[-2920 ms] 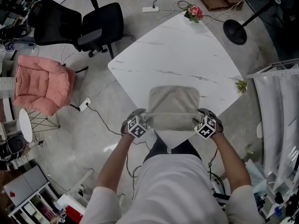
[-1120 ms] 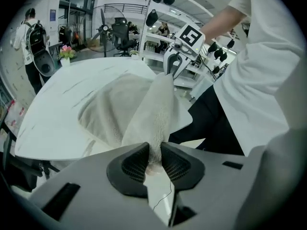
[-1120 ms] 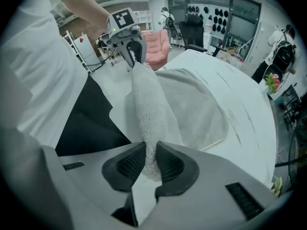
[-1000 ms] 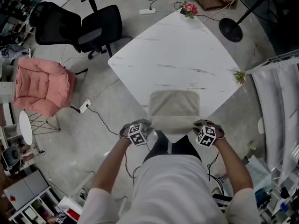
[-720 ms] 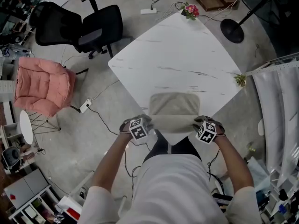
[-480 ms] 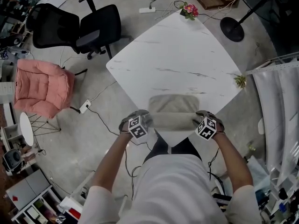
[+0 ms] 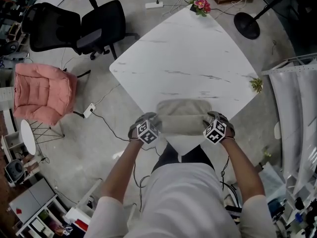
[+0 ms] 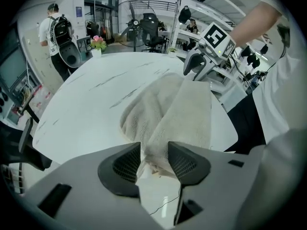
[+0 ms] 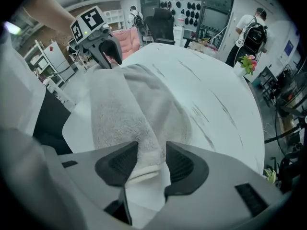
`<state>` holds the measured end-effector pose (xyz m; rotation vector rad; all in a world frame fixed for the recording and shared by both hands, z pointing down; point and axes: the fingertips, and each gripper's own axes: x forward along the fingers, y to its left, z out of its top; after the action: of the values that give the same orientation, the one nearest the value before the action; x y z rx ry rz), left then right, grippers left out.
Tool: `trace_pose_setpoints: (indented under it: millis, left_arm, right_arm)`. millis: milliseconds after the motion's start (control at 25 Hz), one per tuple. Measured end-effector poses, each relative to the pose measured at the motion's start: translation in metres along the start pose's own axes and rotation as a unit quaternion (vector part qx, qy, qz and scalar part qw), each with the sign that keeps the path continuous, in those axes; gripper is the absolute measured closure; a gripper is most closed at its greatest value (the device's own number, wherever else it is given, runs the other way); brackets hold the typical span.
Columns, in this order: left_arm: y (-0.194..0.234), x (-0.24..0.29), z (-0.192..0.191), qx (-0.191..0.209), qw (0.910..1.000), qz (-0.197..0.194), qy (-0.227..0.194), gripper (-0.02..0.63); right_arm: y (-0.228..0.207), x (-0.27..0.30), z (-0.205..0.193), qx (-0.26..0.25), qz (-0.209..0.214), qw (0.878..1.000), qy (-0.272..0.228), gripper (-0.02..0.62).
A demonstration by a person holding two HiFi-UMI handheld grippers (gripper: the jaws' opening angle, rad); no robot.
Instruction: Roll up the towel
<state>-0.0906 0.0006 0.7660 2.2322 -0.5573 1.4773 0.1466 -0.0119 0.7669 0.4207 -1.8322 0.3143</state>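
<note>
Towel is lying on the white marble-look table, at the corner nearest the person. Its near part is bunched into a thick fold or roll running left to right, and a short flat part is lying beyond it toward the table's middle.

Left gripper is sitting at the left end of the roll and right gripper at the right end, both pointing steeply down.

In the left gripper view, the left gripper is showing its jaws parted with the towel's end lying between the pads. They have just been opening, and the cloth is looking loose rather than squeezed. The right gripper is showing at the far end of the roll.

In the right gripper view, the right gripper is also standing apart, its jaws having just been opening. The rolled edge of the towel is sitting between the pads, not pinched. The left gripper is showing at the other end, over the table.

Flower pot is standing on the far table corner and a small plant by the right corner. On the floor to the left, a black office chair and a pink cushioned chair are standing.
</note>
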Motion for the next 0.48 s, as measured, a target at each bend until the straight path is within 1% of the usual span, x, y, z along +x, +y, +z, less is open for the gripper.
trace_pose_setpoints:
  millis: [80, 200, 320, 360, 480]
  left_arm:
    - [-0.001, -0.003, 0.000, -0.003, 1.0000, 0.004, 0.004, 0.413]
    - [0.001, -0.018, 0.007, 0.008, 0.9999, 0.014, -0.003, 0.411]
    - [0.000, -0.035, 0.013, 0.017, 0.9995, 0.020, -0.019, 0.411]
    - [-0.002, -0.041, 0.015, 0.018, 0.9992, 0.022, -0.026, 0.411]
    - [-0.017, -0.053, 0.020, 0.031, 0.9980, 0.021, -0.051, 0.411]
  right_arm:
    - [-0.002, -0.005, 0.001, 0.006, -0.009, 1.000, -0.007, 0.394]
    - [-0.007, -0.024, 0.007, 0.010, -0.032, 0.999, -0.037, 0.393]
    - [-0.005, -0.043, 0.013, 0.015, -0.044, 0.997, -0.066, 0.396]
    - [-0.001, -0.048, 0.015, 0.014, -0.046, 0.996, -0.074, 0.407]
    - [0.012, -0.060, 0.022, 0.001, -0.052, 0.994, -0.096, 0.416]
